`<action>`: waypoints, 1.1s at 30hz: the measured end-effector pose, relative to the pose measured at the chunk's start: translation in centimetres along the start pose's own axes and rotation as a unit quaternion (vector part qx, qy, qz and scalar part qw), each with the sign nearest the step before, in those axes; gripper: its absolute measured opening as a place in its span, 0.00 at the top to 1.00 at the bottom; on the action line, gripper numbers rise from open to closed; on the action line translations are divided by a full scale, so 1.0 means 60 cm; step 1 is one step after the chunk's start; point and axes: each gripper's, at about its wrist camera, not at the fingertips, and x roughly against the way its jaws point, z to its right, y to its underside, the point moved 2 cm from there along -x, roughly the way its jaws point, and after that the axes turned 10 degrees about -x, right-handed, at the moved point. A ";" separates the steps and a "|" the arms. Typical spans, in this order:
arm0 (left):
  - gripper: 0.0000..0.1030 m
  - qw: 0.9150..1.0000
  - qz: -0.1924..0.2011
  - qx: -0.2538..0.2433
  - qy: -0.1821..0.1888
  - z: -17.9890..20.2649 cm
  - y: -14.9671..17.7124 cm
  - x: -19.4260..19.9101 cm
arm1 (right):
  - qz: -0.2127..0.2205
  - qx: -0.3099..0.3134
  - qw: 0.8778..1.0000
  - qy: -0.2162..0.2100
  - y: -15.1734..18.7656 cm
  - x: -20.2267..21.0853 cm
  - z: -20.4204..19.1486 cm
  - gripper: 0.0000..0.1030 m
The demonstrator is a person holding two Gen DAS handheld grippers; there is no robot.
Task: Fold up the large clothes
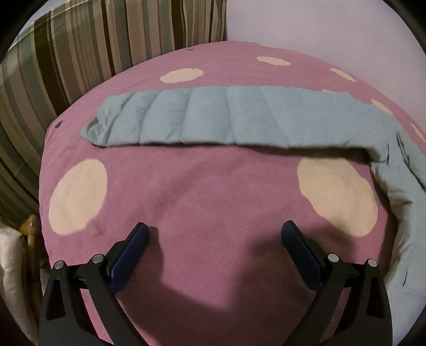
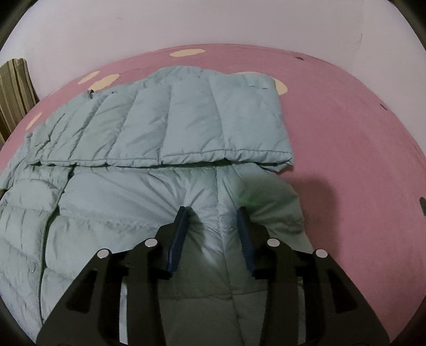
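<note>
A pale blue-green quilted puffer jacket (image 2: 133, 207) lies on a pink bedspread with cream dots (image 2: 346, 133). In the right wrist view a sleeve (image 2: 213, 119) is folded across the jacket's body. My right gripper (image 2: 213, 210) presses down on the jacket near its right edge, its jaws part open with a ridge of fabric bunched between the blue pads (image 2: 178, 234). In the left wrist view the jacket's other sleeve (image 1: 226, 119) stretches flat across the bed, and the body (image 1: 399, 199) hangs in at the right. My left gripper (image 1: 215, 229) is wide open and empty above bare bedspread (image 1: 199, 186).
A striped brown and green cushion or curtain (image 1: 80, 53) stands at the left behind the bed. A pale wall (image 2: 213, 24) runs along the far side. The bed's left edge (image 1: 44, 186) drops off beside a wooden piece (image 1: 29, 226).
</note>
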 end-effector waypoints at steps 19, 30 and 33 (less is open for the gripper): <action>0.05 0.980 -0.005 0.180 0.088 -0.268 -0.125 -0.120 | 0.006 0.003 1.000 0.014 0.008 -0.001 -0.008 0.54; 0.92 0.977 0.018 0.209 0.026 -0.298 -0.142 -0.127 | 0.006 -0.001 1.000 0.015 0.008 -0.001 -0.006 0.50; 0.95 0.981 0.029 0.189 0.013 -0.283 -0.151 -0.105 | 0.007 -0.002 1.000 0.014 0.008 -0.001 -0.006 0.50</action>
